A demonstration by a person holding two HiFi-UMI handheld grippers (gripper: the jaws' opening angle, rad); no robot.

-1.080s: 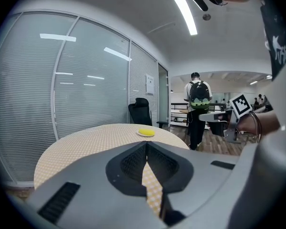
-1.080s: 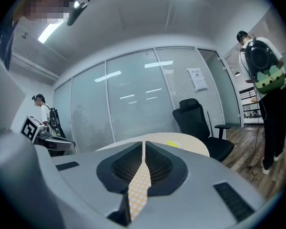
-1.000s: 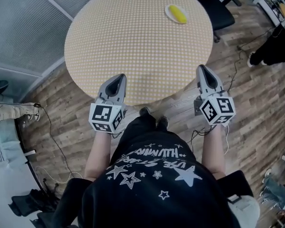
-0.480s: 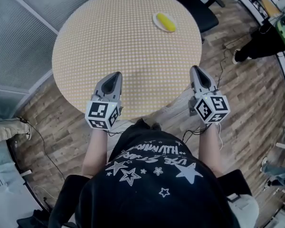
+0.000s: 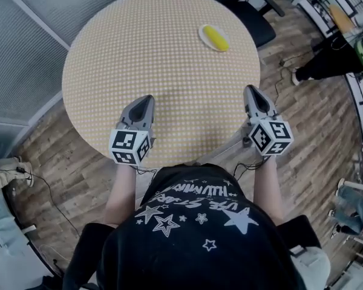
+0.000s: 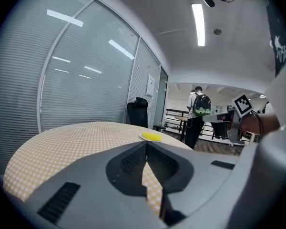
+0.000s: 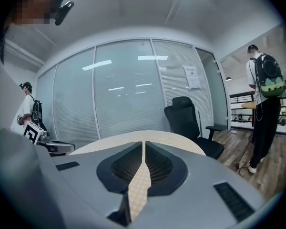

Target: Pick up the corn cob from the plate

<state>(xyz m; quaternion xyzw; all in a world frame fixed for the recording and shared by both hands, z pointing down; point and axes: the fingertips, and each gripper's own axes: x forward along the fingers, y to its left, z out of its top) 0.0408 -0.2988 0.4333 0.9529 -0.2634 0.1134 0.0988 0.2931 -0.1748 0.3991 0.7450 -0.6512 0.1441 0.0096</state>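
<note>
Across the table (image 5: 139,53), the corn cob (image 5: 216,38) lies slantwise, well ahead-left of your right gripper (image 5: 251,90) and farther ahead-right of your left gripper (image 5: 146,99); both pairs of jaws are pinched together, empty.

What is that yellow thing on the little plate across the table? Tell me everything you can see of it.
It is a corn cob, bright yellow, short and stubby with rounded ends; its kernels are too small to make out. It lies flat and slantwise on a small white plate, at the far right part of the round checked table. Only the plate touches it. In the left gripper view it shows as a low yellow mound.
</note>
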